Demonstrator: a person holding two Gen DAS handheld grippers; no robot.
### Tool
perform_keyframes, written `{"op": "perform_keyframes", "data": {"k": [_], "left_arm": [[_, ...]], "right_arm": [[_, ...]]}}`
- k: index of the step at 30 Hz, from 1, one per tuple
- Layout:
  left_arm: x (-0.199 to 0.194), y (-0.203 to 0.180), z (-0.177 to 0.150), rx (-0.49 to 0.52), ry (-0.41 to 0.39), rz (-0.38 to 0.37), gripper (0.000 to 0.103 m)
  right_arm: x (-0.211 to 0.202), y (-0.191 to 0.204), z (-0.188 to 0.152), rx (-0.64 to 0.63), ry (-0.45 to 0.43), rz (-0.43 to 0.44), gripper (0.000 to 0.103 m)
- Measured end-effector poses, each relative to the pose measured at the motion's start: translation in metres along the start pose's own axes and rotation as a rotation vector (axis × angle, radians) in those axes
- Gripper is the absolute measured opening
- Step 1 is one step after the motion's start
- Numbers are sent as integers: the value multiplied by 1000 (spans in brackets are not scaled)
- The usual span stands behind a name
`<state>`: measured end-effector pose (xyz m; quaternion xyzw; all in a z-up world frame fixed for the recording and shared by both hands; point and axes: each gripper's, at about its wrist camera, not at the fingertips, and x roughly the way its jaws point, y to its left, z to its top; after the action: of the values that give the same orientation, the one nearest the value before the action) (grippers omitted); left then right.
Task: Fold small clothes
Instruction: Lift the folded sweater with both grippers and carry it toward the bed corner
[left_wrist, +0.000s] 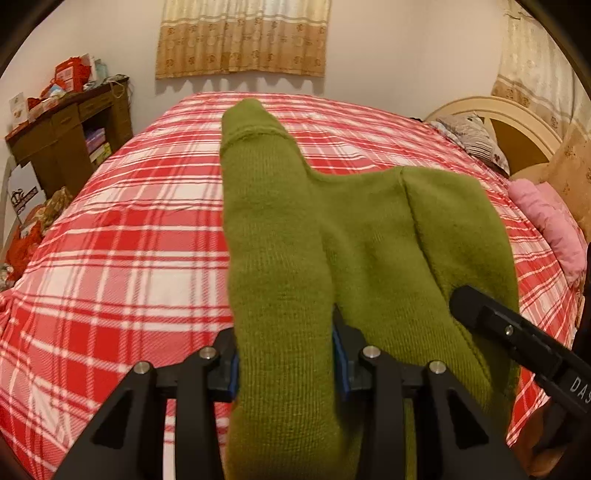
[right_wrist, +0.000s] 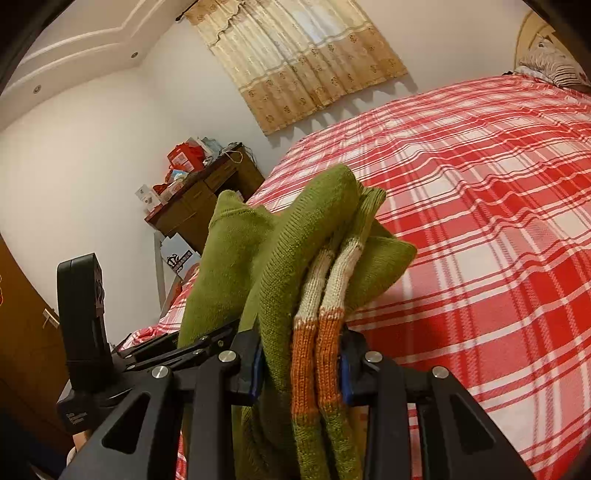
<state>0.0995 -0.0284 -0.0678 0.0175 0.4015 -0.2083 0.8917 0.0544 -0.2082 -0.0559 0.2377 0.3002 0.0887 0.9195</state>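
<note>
An olive-green knit sweater (left_wrist: 369, 240) hangs over the red and white plaid bed cover (left_wrist: 129, 240), held up between both grippers. My left gripper (left_wrist: 286, 369) is shut on a thick fold of it, and a sleeve stretches forward from the jaws. In the right wrist view my right gripper (right_wrist: 301, 369) is shut on a bunched part of the sweater (right_wrist: 240, 251) with orange and cream striped ribbing (right_wrist: 317, 332). The right gripper's black housing (left_wrist: 517, 332) shows at the sweater's right edge. The left gripper's body (right_wrist: 85, 325) stands close on the left.
The plaid bed cover (right_wrist: 480, 221) fills the space ahead. A brown wooden desk (left_wrist: 70, 125) piled with red boxes stands at the far left. Pillows (left_wrist: 469, 136), a pink blanket (left_wrist: 550, 221) and a cream headboard (left_wrist: 517, 125) lie at the right. A curtain (left_wrist: 243, 37) hangs on the far wall.
</note>
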Motion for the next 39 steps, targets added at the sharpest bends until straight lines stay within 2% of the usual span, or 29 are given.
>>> {"op": "perform_keyframes", "data": {"k": [6,21,29,35,39], "left_arm": [[-15,34,-8,-37,-18,49,39],[-51,146,-28,-210,-45,193,39],[-68,201,-32,-280,-95,298,39],[-48,244,-34,-322,-131,394,39],[-21,266,-37,-336,-94,424,39]], "right_arm": [[18,32,-4,-42,31,47,32],[104,129,-12,-149,153,228,32],[157,182,-14,-188,198,382,32],[224,203,-23,-241,198,442,32],[271,203,-24,-278,235,403,32]]}}
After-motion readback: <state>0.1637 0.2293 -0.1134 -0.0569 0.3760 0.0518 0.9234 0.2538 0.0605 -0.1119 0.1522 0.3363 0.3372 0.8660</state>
